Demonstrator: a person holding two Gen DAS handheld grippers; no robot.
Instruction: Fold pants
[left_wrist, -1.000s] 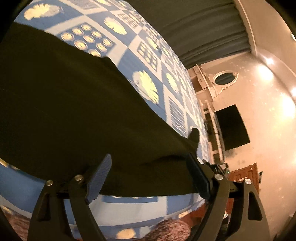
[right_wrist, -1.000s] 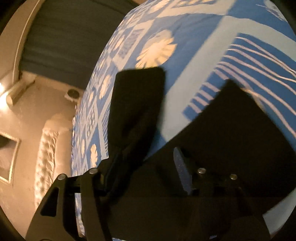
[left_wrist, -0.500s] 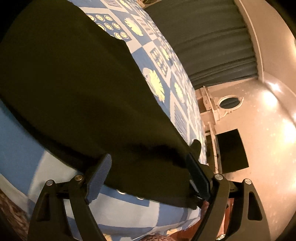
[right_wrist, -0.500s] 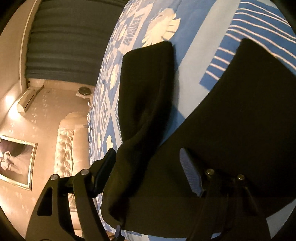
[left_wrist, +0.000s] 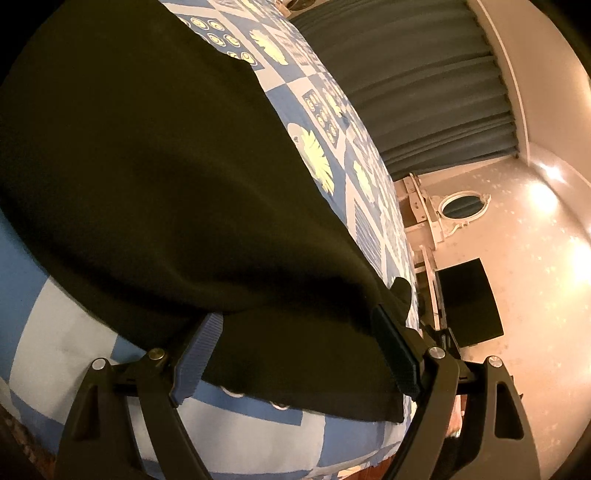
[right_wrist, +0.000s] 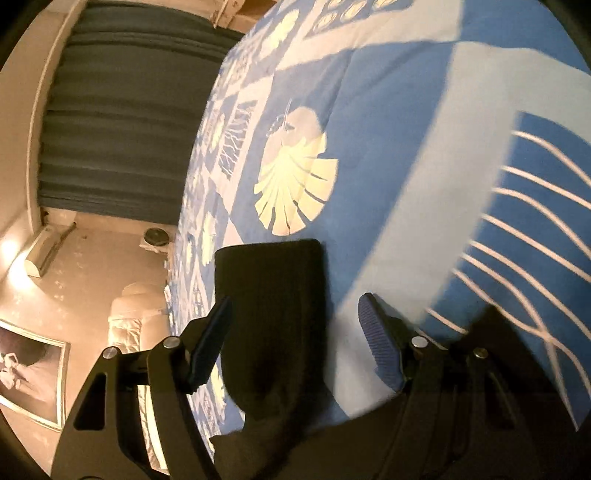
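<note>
Apparently the pants (left_wrist: 155, 177) lie loosely between the left gripper's (left_wrist: 295, 354) fingers (left_wrist: 197, 354).

a blue patterned bedspread (left_wrist: 325, 110), grey curtains (left_wrist: 424, 85), an oval mirror (left_wrist: 463, 205) and a framed picture (right_wrist: 26, 369).

Both wrist cameras look steeply down, close over the bedspread (left_wrist: 55, 332).
</note>
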